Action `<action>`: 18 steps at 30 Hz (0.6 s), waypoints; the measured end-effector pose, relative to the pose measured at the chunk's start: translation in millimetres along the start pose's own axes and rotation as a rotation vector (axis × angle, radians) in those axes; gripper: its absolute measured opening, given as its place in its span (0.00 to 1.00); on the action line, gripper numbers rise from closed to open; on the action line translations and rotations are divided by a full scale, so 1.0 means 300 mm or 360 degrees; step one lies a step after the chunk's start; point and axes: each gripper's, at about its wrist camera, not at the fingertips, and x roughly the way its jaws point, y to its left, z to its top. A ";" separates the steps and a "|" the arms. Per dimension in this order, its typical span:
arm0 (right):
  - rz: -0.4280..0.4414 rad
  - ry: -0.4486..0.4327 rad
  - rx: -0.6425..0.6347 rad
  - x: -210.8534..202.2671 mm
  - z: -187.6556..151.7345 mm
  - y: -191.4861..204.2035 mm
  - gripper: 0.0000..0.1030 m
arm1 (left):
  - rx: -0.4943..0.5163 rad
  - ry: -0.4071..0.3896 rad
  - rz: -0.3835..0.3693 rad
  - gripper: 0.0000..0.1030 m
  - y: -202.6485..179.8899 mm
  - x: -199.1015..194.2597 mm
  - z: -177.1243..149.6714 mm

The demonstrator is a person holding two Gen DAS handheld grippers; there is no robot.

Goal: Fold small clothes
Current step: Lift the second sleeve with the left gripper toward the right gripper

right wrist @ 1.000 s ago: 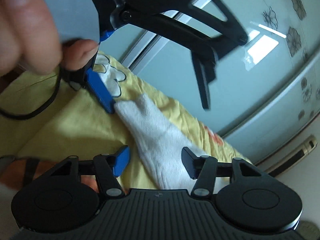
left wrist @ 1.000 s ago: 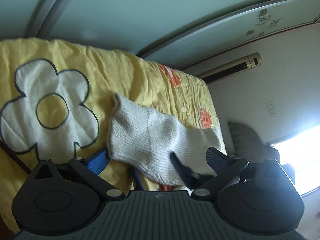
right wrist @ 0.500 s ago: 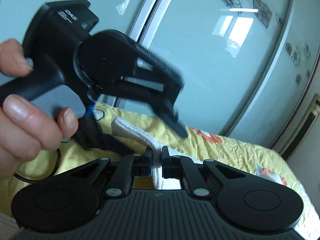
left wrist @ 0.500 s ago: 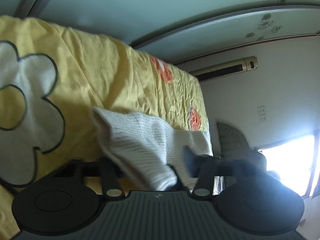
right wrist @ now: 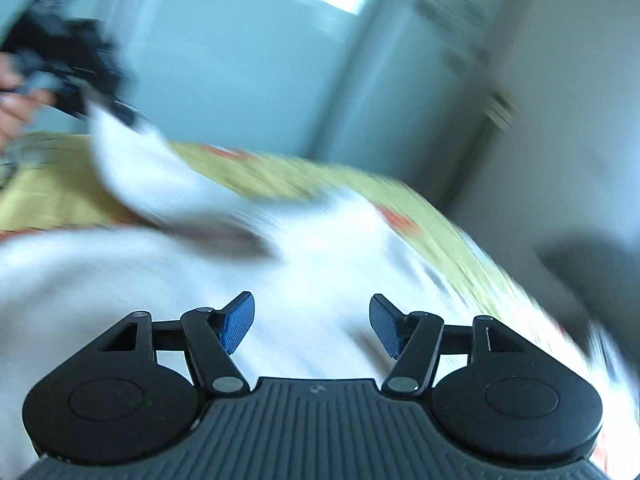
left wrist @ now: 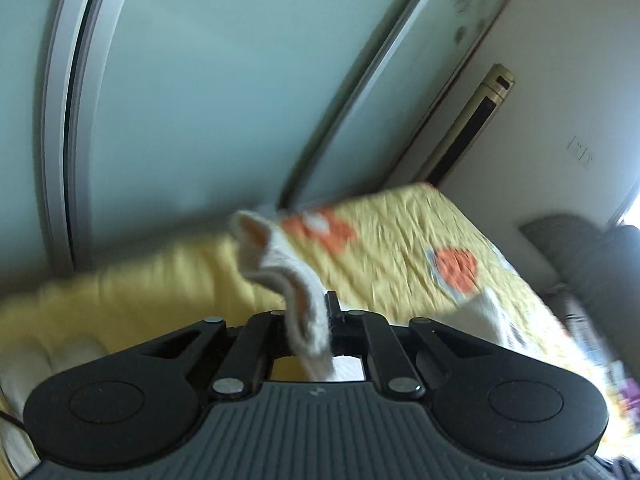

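Observation:
A small white knitted garment (left wrist: 276,264) is pinched in my left gripper (left wrist: 316,320), whose jaws are shut on it; the cloth rises from the jaws, above the yellow bedspread (left wrist: 400,240). In the blurred right wrist view the same white cloth (right wrist: 140,168) hangs from the left gripper (right wrist: 72,76) at upper left. My right gripper (right wrist: 312,326) is open and empty, its blue pads (right wrist: 240,320) wide apart over more white cloth (right wrist: 304,280) lying on the bed.
The yellow bedspread (right wrist: 280,176) with orange flower prints (left wrist: 456,266) covers the bed. Frosted sliding doors (left wrist: 200,100) stand behind it. A tall air conditioner (left wrist: 472,120) and a dark chair (left wrist: 580,260) are at the right.
My right gripper has let go of the white cloth and opened. My left gripper has shut on the cloth and lifted it. Both views have swung and are blurred.

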 end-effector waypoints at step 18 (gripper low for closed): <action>-0.0113 0.0113 0.0791 0.028 -0.349 -0.381 0.83 | 0.0439 -0.0763 0.0299 0.06 -0.519 -0.081 0.259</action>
